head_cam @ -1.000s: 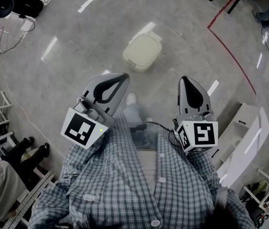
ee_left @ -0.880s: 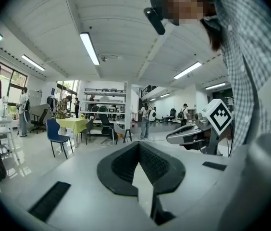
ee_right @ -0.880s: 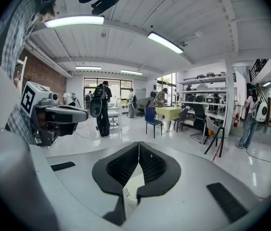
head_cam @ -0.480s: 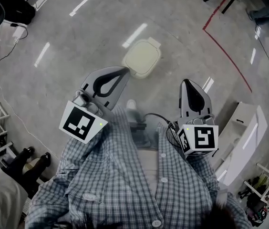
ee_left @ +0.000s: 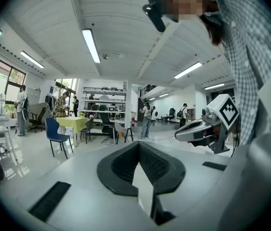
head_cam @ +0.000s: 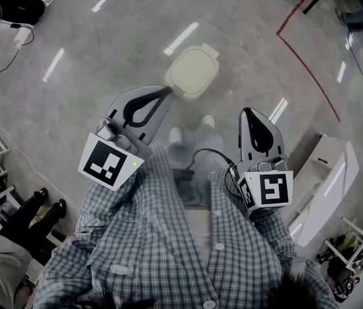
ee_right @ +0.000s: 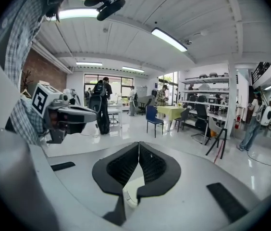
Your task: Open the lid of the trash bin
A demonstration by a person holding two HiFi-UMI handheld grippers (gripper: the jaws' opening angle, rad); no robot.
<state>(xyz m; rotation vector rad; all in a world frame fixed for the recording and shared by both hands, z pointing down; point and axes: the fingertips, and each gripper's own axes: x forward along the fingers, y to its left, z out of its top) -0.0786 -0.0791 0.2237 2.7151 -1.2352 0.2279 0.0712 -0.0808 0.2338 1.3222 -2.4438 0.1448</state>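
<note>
The trash bin [head_cam: 192,73], cream with a rounded square lid that lies shut, stands on the grey floor ahead of me in the head view. My left gripper [head_cam: 167,93] is held at waist height, and its tip lines up with the bin's near left edge in that view while hanging well above it. My right gripper [head_cam: 248,110] hangs to the right of the bin. On both, the jaws meet at the tips with nothing held. The left gripper [ee_left: 138,144] and the right gripper [ee_right: 139,143] point level into the room. The gripper views do not clearly show the bin.
My shoes [head_cam: 177,134] are just short of the bin. White boards [head_cam: 336,185] lie on the floor at the right. A red tape line [head_cam: 310,69] crosses the floor at the upper right. A person [head_cam: 14,224] stands at the lower left. Chairs and tables [ee_left: 73,126] stand further off.
I have stepped forward, so the bin lies nearer to my feet. The left gripper's tip now reaches the bin's edge in the head view. Both grippers stay shut.
</note>
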